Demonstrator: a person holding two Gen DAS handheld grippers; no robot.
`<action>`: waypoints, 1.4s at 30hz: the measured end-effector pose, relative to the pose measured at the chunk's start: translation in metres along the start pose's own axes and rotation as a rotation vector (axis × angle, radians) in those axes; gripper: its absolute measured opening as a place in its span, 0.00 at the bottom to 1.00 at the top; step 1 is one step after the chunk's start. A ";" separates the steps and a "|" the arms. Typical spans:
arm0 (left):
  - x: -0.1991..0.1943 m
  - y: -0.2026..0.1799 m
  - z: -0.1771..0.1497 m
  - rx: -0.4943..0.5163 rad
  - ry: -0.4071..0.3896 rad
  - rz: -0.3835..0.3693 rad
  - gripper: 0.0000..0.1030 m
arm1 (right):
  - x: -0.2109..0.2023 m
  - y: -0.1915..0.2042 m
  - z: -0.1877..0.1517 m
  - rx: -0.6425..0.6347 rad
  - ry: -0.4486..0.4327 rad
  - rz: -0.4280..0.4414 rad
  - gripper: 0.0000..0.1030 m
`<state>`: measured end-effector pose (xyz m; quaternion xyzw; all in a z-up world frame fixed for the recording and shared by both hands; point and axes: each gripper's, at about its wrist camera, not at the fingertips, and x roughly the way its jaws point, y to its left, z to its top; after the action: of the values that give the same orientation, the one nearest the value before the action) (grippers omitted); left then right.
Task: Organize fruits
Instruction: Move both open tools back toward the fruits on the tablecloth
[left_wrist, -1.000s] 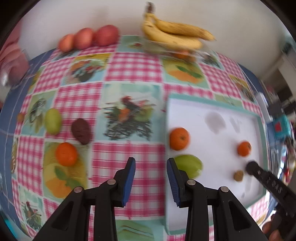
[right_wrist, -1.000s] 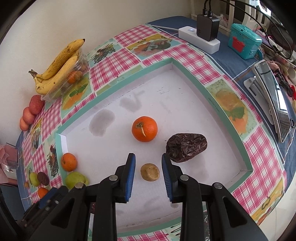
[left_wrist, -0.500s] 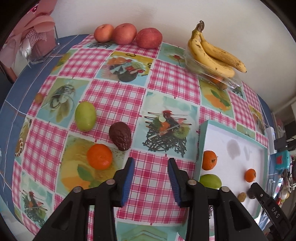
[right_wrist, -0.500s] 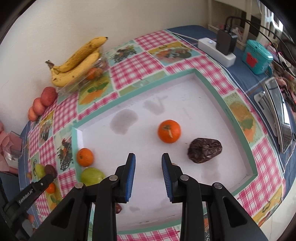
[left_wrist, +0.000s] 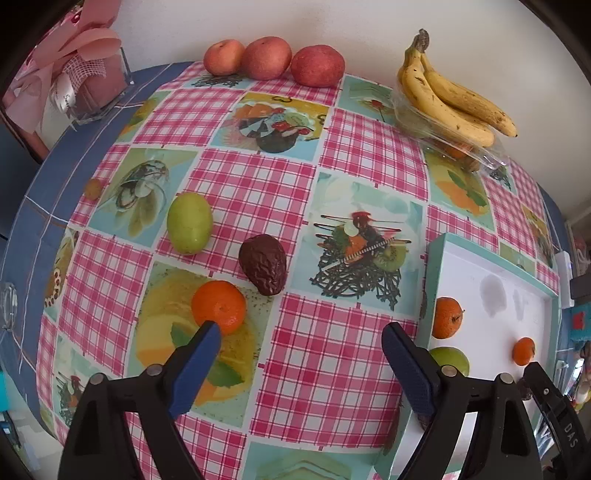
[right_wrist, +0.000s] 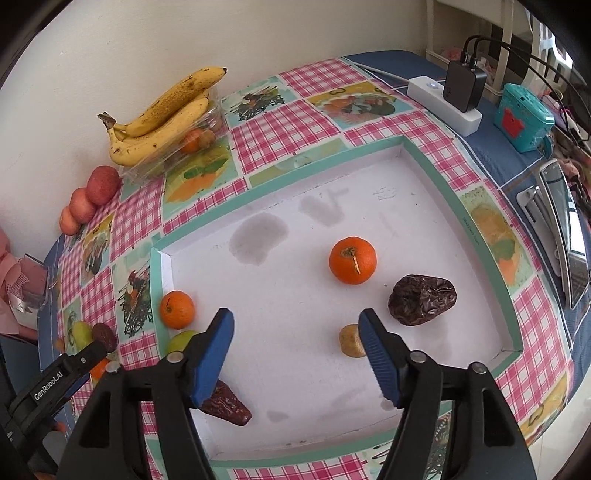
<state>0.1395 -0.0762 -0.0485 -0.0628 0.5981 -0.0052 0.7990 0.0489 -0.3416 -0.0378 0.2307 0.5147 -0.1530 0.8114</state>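
Note:
My left gripper (left_wrist: 301, 354) is open and empty above the checked tablecloth. Just ahead of its left finger lie an orange (left_wrist: 218, 306), a wrinkled dark fruit (left_wrist: 263, 264) and a green fruit (left_wrist: 190, 222). The white tray (left_wrist: 436, 242) is at its right, holding an orange (left_wrist: 447, 317) and a green fruit (left_wrist: 452, 360). My right gripper (right_wrist: 295, 328) is open and empty over the white tray (right_wrist: 417, 149), which holds an orange (right_wrist: 352, 260), a dark wrinkled fruit (right_wrist: 421, 299), a small yellow-brown fruit (right_wrist: 351, 341), another orange (right_wrist: 177, 309) and a dark date (right_wrist: 225, 404).
Three reddish apples (left_wrist: 271, 59) and bananas on a clear plastic box (left_wrist: 450, 99) stand along the back wall. A pink box (left_wrist: 79, 81) is at the far left. A power strip (right_wrist: 445, 99), a teal box (right_wrist: 524, 118) and a tablet (right_wrist: 565, 236) lie right of the tray.
Both grippers have opened wide. The left gripper has moved left and closer to the loose fruits on the cloth. The right gripper has pulled back slightly over the tray.

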 end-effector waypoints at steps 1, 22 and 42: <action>0.000 0.001 0.000 -0.002 -0.001 0.002 0.89 | 0.000 0.000 0.000 -0.005 -0.001 -0.002 0.71; -0.007 0.003 0.003 0.029 -0.092 0.027 1.00 | 0.001 0.009 0.000 -0.076 -0.035 -0.007 0.90; -0.002 0.051 0.022 -0.018 -0.175 -0.011 1.00 | -0.005 0.032 0.008 -0.104 -0.075 0.037 0.90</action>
<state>0.1563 -0.0237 -0.0459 -0.0733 0.5256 0.0012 0.8475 0.0688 -0.3190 -0.0231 0.1920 0.4867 -0.1195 0.8438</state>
